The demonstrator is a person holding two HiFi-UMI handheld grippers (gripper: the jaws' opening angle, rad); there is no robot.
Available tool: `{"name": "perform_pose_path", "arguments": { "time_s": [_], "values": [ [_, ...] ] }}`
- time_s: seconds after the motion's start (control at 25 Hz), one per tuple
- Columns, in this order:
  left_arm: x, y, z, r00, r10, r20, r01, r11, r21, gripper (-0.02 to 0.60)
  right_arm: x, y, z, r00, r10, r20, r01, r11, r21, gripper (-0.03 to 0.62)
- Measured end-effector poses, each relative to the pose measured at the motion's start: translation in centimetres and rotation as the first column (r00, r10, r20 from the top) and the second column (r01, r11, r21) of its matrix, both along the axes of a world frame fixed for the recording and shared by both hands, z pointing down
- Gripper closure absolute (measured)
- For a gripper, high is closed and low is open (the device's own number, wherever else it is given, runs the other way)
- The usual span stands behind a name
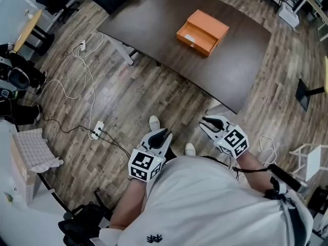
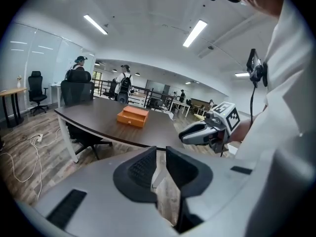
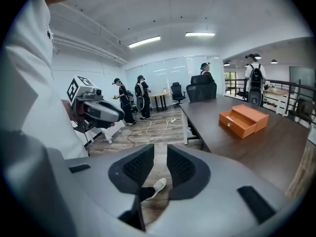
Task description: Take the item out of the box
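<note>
An orange drawer-style box (image 1: 202, 32) lies on the dark table (image 1: 154, 29), far ahead of both grippers; its drawer looks partly pulled out. The same box shows in the left gripper view (image 2: 132, 116) and the right gripper view (image 3: 243, 120). My left gripper (image 1: 165, 133) is held close to the person's body over the wooden floor, short of the table edge, jaws slightly apart with nothing between them (image 2: 160, 154). My right gripper (image 1: 205, 123) is beside it, open and empty (image 3: 160, 152). What the box holds cannot be made out.
White cables and a power strip (image 1: 97, 129) lie on the floor at left. A pale carton (image 1: 31, 152) stands at far left. A black office chair (image 2: 79, 83) sits behind the table. Several people (image 3: 140, 98) stand in the background. The person's white shoes (image 1: 154, 122) are below the grippers.
</note>
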State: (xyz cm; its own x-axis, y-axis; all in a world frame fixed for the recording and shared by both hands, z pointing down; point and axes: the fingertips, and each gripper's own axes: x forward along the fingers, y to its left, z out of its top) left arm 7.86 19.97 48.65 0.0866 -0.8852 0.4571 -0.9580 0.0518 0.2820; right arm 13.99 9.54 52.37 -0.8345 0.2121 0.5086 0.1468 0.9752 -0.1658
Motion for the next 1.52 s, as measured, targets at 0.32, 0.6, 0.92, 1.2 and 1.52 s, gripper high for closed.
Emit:
{"name": "perform_pose_path", "arguments": {
  "time_s": [0.32, 0.6, 0.92, 1.2, 1.52],
  "values": [
    [-13.3, -6.3, -0.3, 0.982, 0.19, 0.005, -0.19, 0.981, 0.027, 0.52, -10.2, -5.5, -0.3, 0.977, 0.214, -0.012, -0.214, 0.977, 0.024, 0.523],
    [-22.2, -10.0, 0.4, 0.938, 0.348, 0.004, -0.348, 0.937, -0.016, 0.512, -17.2, -6.3, -1.7, 0.941, 0.34, -0.002, -0.339, 0.94, 0.037, 0.523],
    [-24.7, -19.6, 2.5, 0.906, 0.424, -0.016, -0.424, 0.904, -0.053, 0.48, -15.4, -11.0, -0.8, 0.866, 0.499, -0.039, -0.498, 0.867, 0.029, 0.496],
    [-25.3, -31.0, 4.1, 0.906, 0.424, 0.008, -0.418, 0.896, -0.151, 0.443, -15.0, -19.7, -0.6, 0.857, 0.515, 0.007, -0.515, 0.857, 0.03, 0.462],
    [-26.6, -43.0, 7.7, 0.895, 0.443, 0.055, -0.408, 0.862, -0.301, 0.388, -14.6, -29.0, 0.8, 0.846, 0.533, 0.029, -0.533, 0.846, -0.016, 0.436]
  ]
}}
